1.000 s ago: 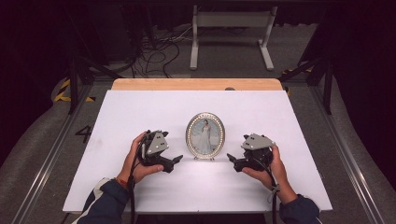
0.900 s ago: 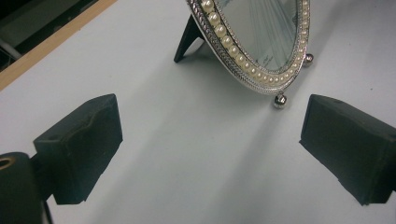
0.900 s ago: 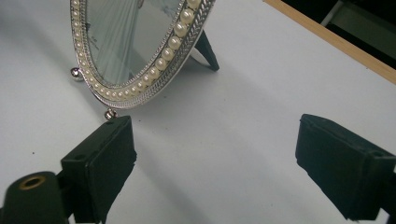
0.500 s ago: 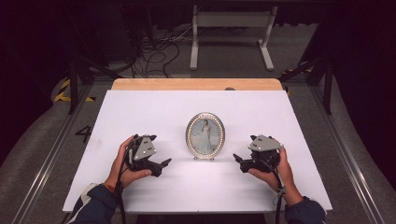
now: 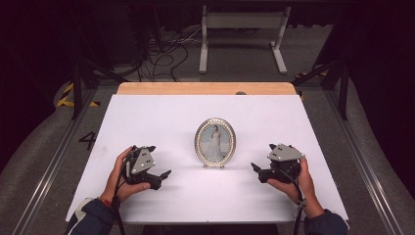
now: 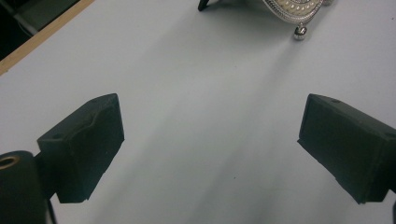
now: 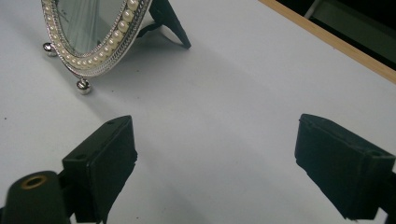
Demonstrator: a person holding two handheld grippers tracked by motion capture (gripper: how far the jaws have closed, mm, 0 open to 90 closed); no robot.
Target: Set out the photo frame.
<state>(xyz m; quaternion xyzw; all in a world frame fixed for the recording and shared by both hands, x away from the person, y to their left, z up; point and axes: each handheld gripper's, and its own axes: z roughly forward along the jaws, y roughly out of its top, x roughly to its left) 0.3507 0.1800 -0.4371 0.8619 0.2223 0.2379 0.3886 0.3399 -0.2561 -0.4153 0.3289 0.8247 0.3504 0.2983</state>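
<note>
A small oval silver picture frame edged with a ring of pearl-like beads stands upright near the middle of the white-topped bench, holding a photo of a figure in a long white dress. It rests on small round silver ball feet, and a black easel strut props it from behind, as the right gripper view shows. In the left gripper view only its lower rim and one ball foot appear at the far edge.

The left hand-held gripper, black with a grey three-cornered plate on top, sits low over the bench to the near left of the frame, well apart from it, gripped by the person's left hand. Its jaws stand wide with nothing between them but bare white surface.

The right hand-held gripper, of the same build, lies to the near right of the frame, also apart from it, held by the right hand. Its jaws are spread wide as well and hold nothing.

Both grippers point inward toward the frame. A strip of light wood borders the far edge of the bench
</note>
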